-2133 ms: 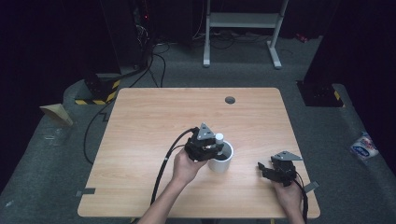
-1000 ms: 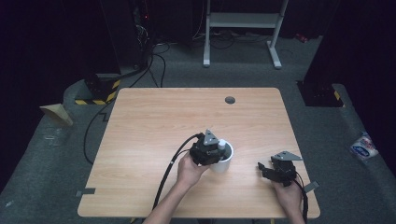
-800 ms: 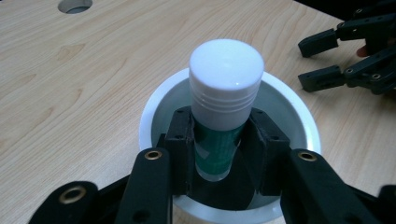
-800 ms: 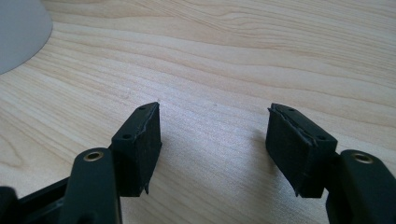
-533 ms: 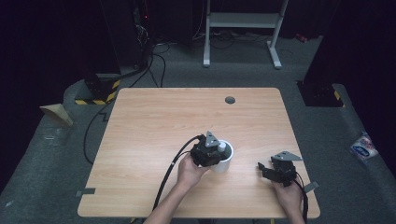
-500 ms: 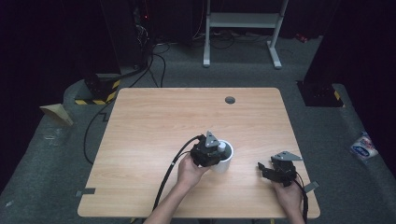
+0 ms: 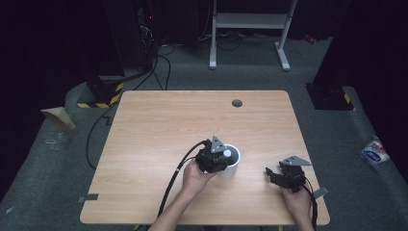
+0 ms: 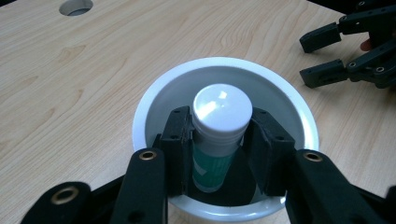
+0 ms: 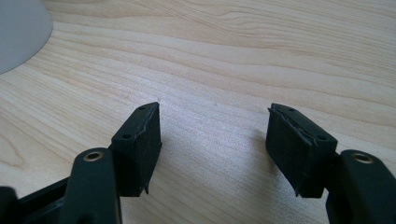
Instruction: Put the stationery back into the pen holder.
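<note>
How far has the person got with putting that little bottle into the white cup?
Nearly there. The left tongs grip the white-capped bottle, already lowered inside the white cup on the table. What is left, it seems, is letting go and lifting away. The right tongs rest open and empty beside the cup.

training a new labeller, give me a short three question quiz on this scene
1. True or false: the left hand-held gripper is shut on the bottle.
2. Where is the bottle? A) lying on the table B) inside the white cup C) between the right jaws
3. Fill in: the right hand-held gripper is ____, with bare table between its jaws.

Key
1. True: both pads press the bottle just under its white cap.
2. B: it stands inside the cup, the jaws reaching down in with it.
3. Open.
</note>
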A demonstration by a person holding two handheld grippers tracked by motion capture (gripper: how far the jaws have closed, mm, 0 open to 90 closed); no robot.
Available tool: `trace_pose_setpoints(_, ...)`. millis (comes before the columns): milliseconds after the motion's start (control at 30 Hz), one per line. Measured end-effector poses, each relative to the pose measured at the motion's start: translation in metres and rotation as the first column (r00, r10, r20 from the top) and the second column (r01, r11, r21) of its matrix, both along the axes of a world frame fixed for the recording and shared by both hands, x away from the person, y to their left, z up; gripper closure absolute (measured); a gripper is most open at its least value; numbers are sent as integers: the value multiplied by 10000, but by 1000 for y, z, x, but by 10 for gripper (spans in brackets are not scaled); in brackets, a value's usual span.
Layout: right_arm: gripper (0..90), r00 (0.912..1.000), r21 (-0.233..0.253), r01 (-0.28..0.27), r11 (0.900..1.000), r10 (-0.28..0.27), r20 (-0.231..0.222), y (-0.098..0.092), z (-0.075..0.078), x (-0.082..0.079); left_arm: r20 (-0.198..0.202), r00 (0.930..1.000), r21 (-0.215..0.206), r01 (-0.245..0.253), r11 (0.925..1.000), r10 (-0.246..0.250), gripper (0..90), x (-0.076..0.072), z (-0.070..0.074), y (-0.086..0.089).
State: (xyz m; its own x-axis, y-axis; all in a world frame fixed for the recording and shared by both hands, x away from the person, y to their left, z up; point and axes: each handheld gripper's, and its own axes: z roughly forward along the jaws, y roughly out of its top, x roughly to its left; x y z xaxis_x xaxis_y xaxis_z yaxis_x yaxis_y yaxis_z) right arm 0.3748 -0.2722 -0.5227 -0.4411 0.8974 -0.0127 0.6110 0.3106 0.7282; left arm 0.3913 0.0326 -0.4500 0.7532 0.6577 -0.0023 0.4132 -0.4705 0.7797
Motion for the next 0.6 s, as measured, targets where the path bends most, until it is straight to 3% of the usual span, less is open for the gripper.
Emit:
trace_pose_setpoints(467,356,10000,3,3,10000,-3,-3,0,0,0,46,10000,-375,-64,9993,66,458,-2,5,2)
trace_pose_setpoints(600,356,10000,1,1,10000,-1,-3,0,0,0,218,9996,-387,-160,9991,168,431,-2,7,3)
